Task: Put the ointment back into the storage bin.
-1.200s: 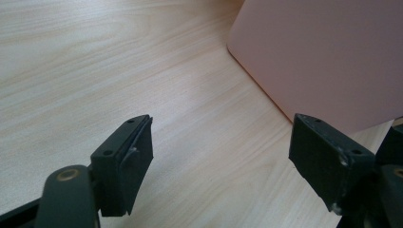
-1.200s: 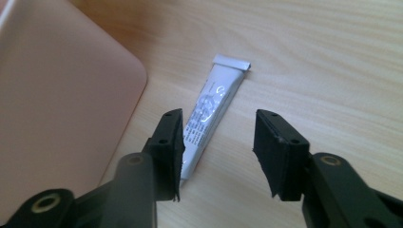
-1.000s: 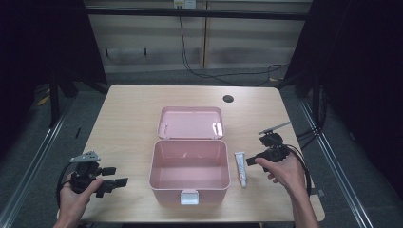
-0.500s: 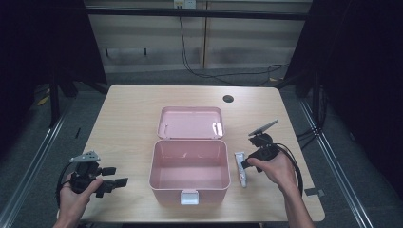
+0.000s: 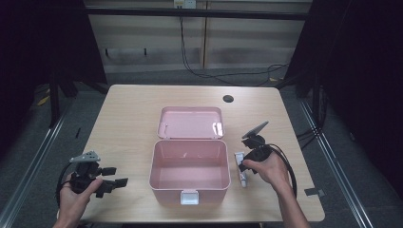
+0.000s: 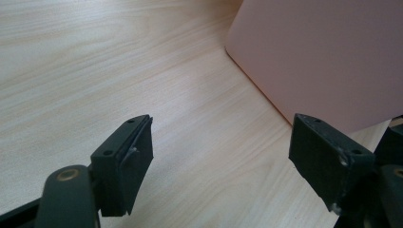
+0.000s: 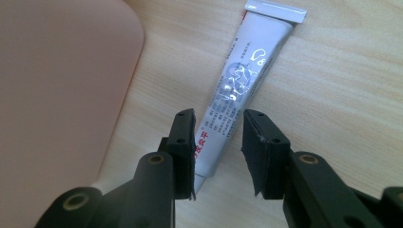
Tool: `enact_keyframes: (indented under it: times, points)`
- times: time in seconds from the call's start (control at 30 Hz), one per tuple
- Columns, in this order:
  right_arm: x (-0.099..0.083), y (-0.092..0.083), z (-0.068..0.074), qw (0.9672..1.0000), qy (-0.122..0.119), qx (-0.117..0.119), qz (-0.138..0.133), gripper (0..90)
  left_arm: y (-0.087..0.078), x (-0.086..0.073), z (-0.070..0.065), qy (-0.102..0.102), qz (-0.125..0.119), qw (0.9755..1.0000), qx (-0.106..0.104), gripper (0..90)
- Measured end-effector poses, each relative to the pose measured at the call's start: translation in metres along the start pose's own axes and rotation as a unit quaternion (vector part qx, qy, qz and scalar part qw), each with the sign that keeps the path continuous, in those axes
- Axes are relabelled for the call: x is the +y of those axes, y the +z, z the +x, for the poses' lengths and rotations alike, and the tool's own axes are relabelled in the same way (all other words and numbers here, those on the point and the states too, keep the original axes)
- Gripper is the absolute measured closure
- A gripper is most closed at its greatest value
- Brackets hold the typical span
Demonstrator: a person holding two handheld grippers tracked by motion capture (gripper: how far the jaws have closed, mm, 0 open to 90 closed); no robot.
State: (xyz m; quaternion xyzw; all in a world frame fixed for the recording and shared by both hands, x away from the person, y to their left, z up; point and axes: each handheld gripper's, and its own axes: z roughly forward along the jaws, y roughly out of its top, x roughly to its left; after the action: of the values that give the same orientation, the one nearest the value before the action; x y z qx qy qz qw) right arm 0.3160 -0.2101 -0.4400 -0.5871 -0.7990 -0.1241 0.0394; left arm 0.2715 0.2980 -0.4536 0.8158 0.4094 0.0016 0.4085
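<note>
An open pink box stands at the table's middle, its lid lying flat behind it. A white tube lies on the wood just right of the box. My right gripper tilts down over it. In the right gripper view the tube runs away from me between the jaws of my right gripper, which is open and straddles the tube's near end, with the box's side to the left. My left gripper rests open at the table's front left, with bare wood between its jaws and the box wall ahead.
A round cable hole sits at the table's far right. A dark tag lies near the front right corner. Cables trail from both grippers off the table edges. The wooden table has room left of the box.
My right gripper has moved left and down from the table's right side onto the tube, its jaws now either side of it. The left gripper has stayed put.
</note>
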Motion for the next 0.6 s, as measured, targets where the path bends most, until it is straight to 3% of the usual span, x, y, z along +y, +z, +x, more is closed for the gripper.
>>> enact_keyframes:
  times: [0.6]
  points:
    - [0.006, 0.018, 0.001, 0.9994, 0.018, -0.015, 0.025, 65.8, 0.000, 0.000, 0.000, 0.002, 0.003, 1.0000, -0.003, 22.7]
